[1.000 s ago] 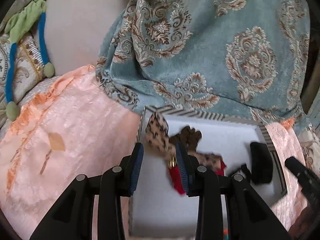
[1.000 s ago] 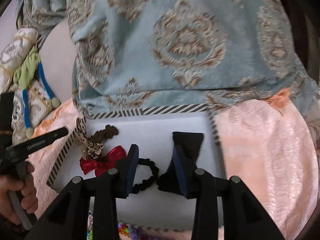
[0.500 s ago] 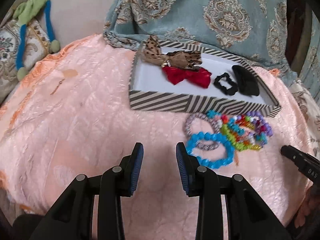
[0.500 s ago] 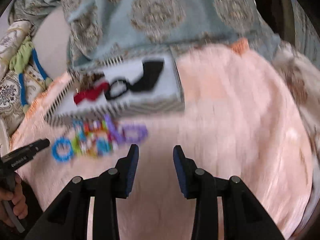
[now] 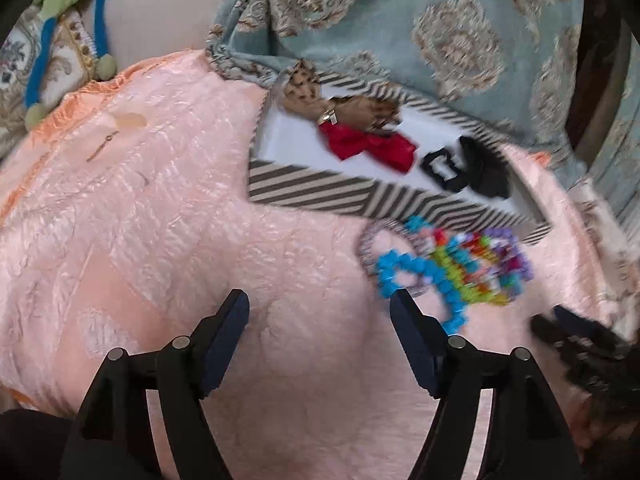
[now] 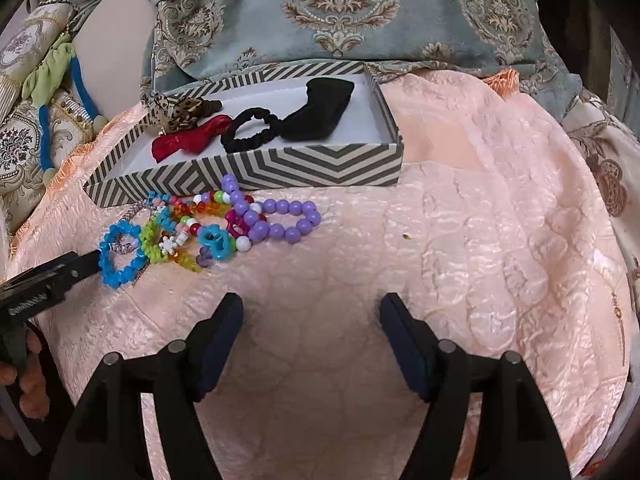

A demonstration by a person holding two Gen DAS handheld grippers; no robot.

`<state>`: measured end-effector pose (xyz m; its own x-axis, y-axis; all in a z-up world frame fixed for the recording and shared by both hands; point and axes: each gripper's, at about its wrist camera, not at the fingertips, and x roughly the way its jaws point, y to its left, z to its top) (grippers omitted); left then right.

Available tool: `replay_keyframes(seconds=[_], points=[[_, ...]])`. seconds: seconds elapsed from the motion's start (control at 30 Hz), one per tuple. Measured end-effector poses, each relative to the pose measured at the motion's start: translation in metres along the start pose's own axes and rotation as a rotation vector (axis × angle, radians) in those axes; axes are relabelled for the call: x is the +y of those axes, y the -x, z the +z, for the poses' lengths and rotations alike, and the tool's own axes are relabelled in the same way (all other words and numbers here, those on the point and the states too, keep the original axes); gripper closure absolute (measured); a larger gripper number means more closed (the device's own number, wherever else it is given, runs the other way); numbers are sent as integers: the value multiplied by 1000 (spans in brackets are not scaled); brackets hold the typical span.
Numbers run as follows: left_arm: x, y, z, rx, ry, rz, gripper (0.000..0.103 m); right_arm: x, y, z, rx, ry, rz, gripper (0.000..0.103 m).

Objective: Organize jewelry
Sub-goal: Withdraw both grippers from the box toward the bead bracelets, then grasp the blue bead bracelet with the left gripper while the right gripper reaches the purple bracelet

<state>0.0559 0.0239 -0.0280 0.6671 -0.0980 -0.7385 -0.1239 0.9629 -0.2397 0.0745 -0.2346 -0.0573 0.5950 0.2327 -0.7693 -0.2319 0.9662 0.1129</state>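
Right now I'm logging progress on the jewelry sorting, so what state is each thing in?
striped box: open, no lid on it.
hair bows and scrunchie: lying inside the box.
beaded bracelets: heaped on the pink cloth, outside the box.
left gripper: open, fingers empty, just opened.
right gripper: open, fingers empty, just opened.

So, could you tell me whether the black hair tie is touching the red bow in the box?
Touching. In the right wrist view the black hair tie laps onto the end of the red bow, with no box floor showing between them.

Glossy plastic bead bracelets (image 6: 208, 228)
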Motion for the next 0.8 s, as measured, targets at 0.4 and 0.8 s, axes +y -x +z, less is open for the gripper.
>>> replay_keyframes(seconds=[0.4, 0.8], points=[[-32, -16, -8, 50, -153, 19, 69, 8, -4, 2, 12, 36, -28, 19], [-28, 3, 0, -7, -123, -64, 103, -7, 5, 9, -23, -46, 15, 25]])
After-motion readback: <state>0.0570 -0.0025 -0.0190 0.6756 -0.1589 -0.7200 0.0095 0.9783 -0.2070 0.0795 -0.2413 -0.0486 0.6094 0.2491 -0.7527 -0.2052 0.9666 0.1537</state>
